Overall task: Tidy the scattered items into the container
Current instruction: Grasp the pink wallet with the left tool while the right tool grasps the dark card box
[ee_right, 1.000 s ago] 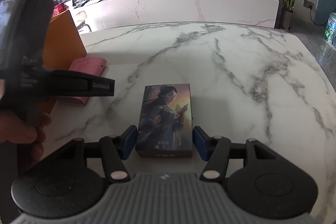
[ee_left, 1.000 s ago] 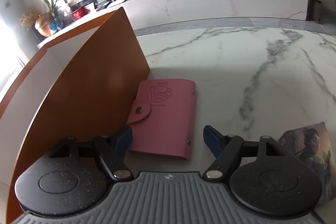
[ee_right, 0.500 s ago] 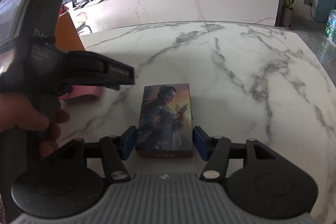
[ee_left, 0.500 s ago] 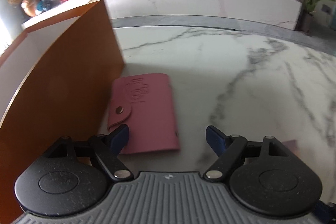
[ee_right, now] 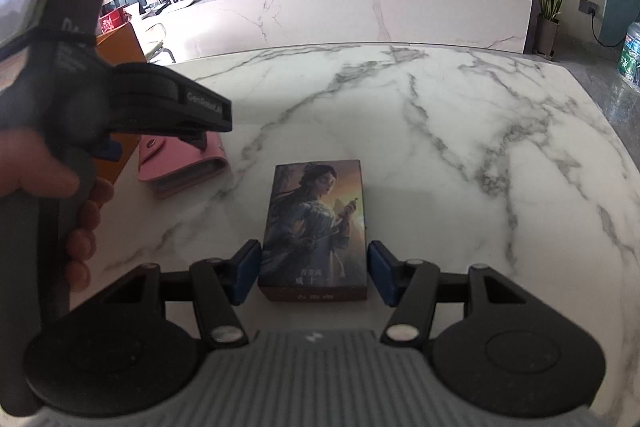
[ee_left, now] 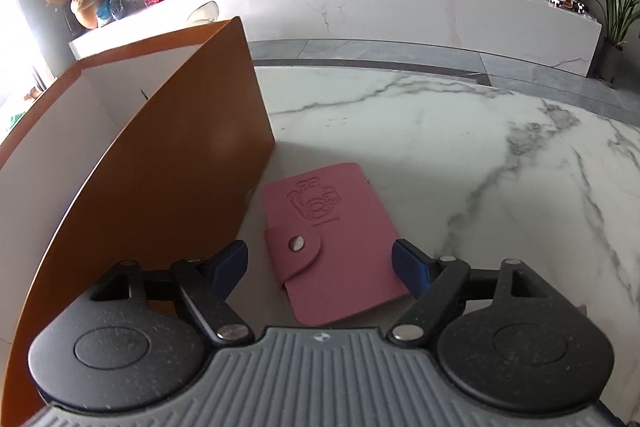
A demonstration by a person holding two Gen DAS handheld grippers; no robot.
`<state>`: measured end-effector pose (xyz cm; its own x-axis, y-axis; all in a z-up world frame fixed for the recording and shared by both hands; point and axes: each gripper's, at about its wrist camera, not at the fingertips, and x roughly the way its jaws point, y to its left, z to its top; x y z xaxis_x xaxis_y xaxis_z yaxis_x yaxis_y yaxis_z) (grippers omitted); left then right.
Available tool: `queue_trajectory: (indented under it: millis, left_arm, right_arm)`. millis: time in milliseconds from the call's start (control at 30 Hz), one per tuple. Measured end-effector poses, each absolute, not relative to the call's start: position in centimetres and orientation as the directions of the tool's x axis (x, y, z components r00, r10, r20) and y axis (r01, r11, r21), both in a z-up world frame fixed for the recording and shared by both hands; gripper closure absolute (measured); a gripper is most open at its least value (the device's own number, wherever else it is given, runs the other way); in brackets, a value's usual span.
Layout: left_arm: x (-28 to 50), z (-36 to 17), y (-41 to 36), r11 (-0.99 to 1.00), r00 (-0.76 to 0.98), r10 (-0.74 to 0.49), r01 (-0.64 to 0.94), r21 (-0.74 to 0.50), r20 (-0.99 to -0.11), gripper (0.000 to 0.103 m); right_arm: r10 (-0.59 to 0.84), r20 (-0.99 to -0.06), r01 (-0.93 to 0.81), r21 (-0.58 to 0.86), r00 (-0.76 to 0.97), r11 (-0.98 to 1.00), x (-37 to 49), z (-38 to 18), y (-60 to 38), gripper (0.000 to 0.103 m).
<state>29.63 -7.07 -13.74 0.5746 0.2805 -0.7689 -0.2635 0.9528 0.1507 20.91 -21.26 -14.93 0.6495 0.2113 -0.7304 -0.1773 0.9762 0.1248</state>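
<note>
A pink snap-button card holder (ee_left: 328, 239) lies flat on the marble table beside the orange box (ee_left: 168, 187), whose inside is white. My left gripper (ee_left: 320, 263) is open, its blue pads on either side of the holder's near end, apart from it. The holder also shows in the right wrist view (ee_right: 184, 167), partly hidden by the left gripper body. A picture card box (ee_right: 316, 227) with a painted woman lies flat on the table. My right gripper (ee_right: 314, 273) is open, with pads flanking the box's near end and a small gap on each side.
The marble table (ee_right: 460, 155) stretches far and right, with its edge at the right. The person's left hand (ee_right: 48, 187) and gripper body fill the left of the right wrist view. A long white cabinet stands beyond the table.
My left gripper has swung right and come over the pink holder, which now sits between its pads and looks turned. The right gripper and card box have not moved.
</note>
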Motion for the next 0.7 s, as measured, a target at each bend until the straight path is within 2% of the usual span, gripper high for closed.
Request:
queue_trajectory:
  millis: [200,400,467,533,700]
  left_arm:
    - [30.9,-14.0,-7.8,0.933,0.541,0.338,-0.302,0.198,-0.77,0.002]
    - [32.3,-15.1,-7.2,0.919,0.457,0.322,-0.36,0.159,-0.829,0.0]
    - [32.2,-15.2,-7.1,0.922,0.465,0.317,-0.356,0.153,-0.826,0.0]
    - [31.9,-15.1,-7.1,0.93,0.474,0.3,-0.337,0.144,-0.828,0.005]
    - [30.9,-15.0,-7.6,0.96,0.504,0.25,-0.241,0.144,-0.827,0.006]
  right_arm:
    - [0.214,-0.728,-0.182,0.124,0.651,0.975,20.9,-14.9,-21.3,0.042]
    - [0.208,-0.731,-0.172,0.125,0.649,0.977,21.0,-14.8,-21.6,0.042]
    - [0.207,-0.732,-0.166,0.129,0.649,0.978,21.0,-14.8,-21.7,0.042]
    - [0.205,-0.733,-0.163,0.129,0.649,0.978,21.1,-14.8,-21.8,0.042]
    - [0.203,-0.737,-0.167,0.122,0.645,0.978,21.2,-14.7,-21.8,0.042]
